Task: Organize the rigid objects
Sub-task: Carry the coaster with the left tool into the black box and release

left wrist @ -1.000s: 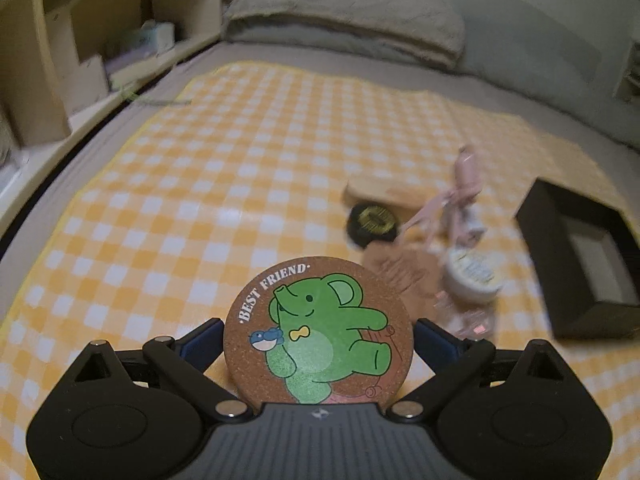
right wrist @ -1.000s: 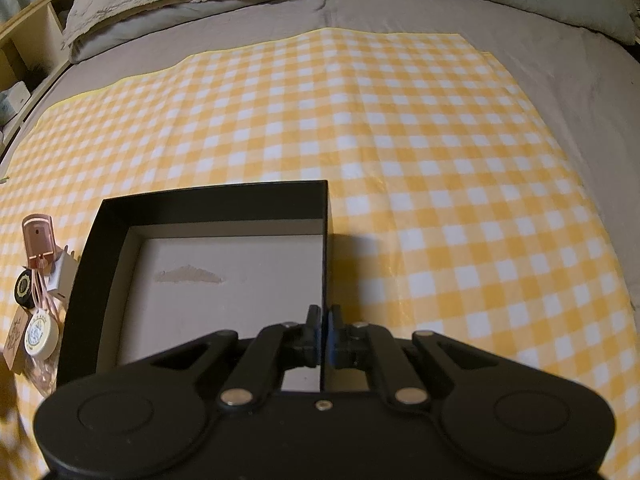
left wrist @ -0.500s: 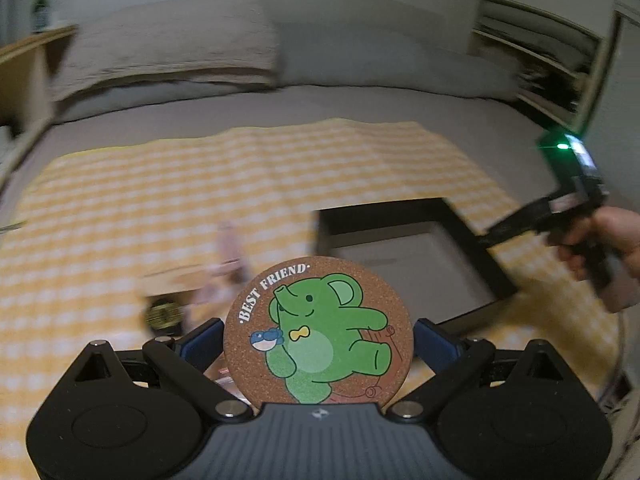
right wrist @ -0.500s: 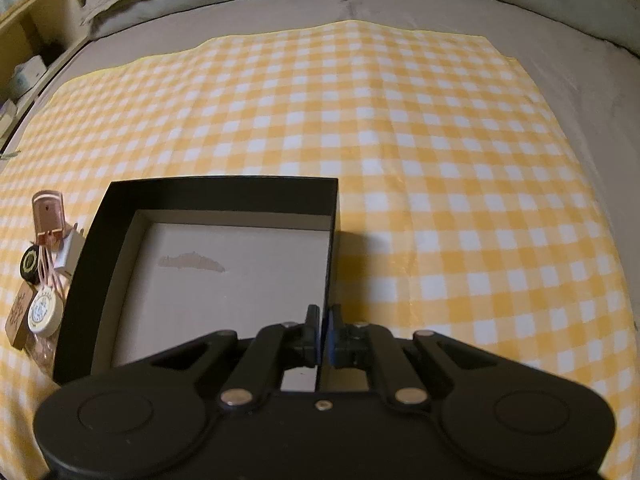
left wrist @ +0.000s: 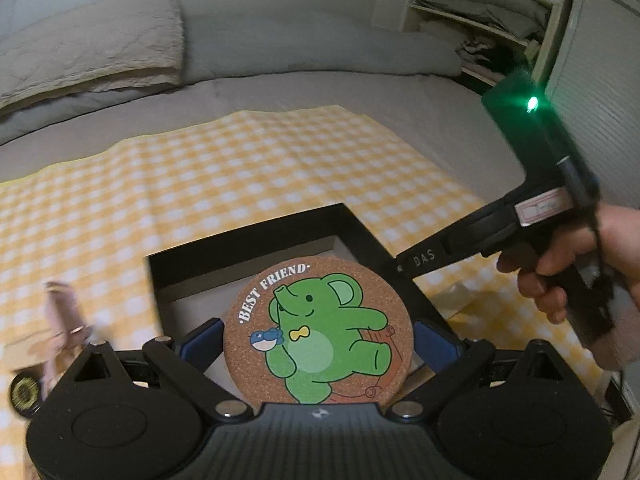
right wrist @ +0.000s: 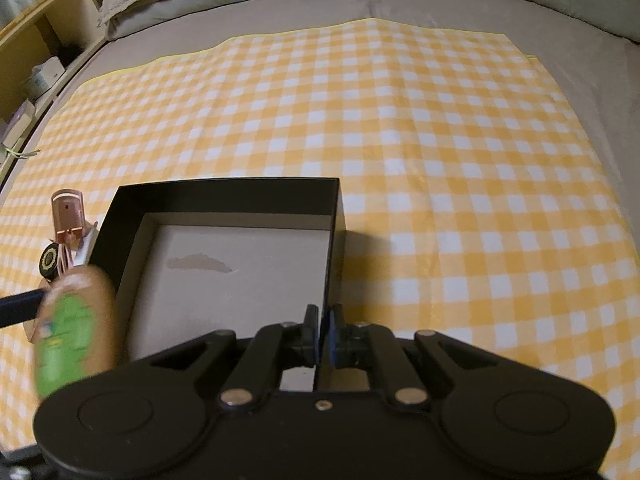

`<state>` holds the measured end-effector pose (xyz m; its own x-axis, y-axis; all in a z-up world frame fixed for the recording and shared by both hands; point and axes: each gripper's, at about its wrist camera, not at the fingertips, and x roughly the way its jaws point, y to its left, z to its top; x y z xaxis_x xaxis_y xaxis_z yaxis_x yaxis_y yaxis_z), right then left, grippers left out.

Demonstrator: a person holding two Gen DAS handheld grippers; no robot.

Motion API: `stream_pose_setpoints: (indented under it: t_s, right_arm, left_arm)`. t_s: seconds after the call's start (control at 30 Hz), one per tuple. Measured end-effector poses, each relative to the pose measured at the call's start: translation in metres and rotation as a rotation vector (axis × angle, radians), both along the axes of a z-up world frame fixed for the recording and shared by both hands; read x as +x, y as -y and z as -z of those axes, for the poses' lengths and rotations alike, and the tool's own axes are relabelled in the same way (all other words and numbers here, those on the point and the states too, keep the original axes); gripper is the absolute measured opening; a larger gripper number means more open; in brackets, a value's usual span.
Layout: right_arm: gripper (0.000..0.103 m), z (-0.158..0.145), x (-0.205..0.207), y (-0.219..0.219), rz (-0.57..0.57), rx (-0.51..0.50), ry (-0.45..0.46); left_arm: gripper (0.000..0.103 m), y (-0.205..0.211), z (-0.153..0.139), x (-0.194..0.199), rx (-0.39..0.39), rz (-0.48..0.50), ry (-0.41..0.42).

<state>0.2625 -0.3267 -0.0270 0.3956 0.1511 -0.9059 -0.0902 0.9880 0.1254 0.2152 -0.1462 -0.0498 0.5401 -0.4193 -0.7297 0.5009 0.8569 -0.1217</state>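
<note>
Left gripper (left wrist: 318, 344) fingers are spread wide and clamp the round cork coaster (left wrist: 318, 330) (green elephant print) by its edges, face toward the camera. The coaster hangs at the black box (right wrist: 224, 200)'s near-left wall, apparently not yet fully over the pale floor. Right gripper (right wrist: 322, 330) fingers are pinched almost fully together on the box's right wall near the front corner, pinning it on the checked cloth (right wrist: 440, 160) spread over the bed.

Risks, as judgement:
- Edge-only grip on a thin disc: a bump on the box rim could twist it out of the fingers, dropping it on the cloth, not inside.
- Released on edge, the coaster may roll or lean against a wall rather than lie flat; tilting it flat before release avoids this.
- The left view is blurred, so aim is uncertain; the coaster could hit the box wall.
- The bed is soft: a hit could tip or shift the box, and the thin wall may slip from the right pinch.
- Small items (right wrist: 60, 248) lie just beside the box's left wall (pink clip-like piece, dark round tin); the left gripper could knock them.
</note>
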Motion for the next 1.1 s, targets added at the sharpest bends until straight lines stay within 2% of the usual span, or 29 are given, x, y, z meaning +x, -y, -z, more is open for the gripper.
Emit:
stream_pose_setpoints:
  t_s: [0.17,0.37,0.67,0.83,1.1]
  right_arm:
    - [0.006,0.0,0.002,0.001,0.002,0.031,-0.011]
    - [0.007,0.0,0.007,0.004,0.005,0.059,-0.028]
    - [0.007,0.001,0.012,-0.005,-0.006,0.063,-0.036]
    - [0.007,0.003,0.009,0.002,0.007,0.083,-0.038]
    - [0.007,0.003,0.008,0.005,0.01,0.086,-0.04]
  left_arm:
    - [0.099,0.025,0.019,0.014,0.002,0.035,-0.058]
    - [0.099,0.048,0.039,0.023,0.049,0.047,-0.132]
    - [0.099,0.054,0.058,0.032,0.056,0.028,-0.202]
    - [0.1,0.051,0.067,0.038,0.026,-0.015,-0.261]
    - [0.103,0.048,0.07,0.043,0.01,-0.022,-0.275]
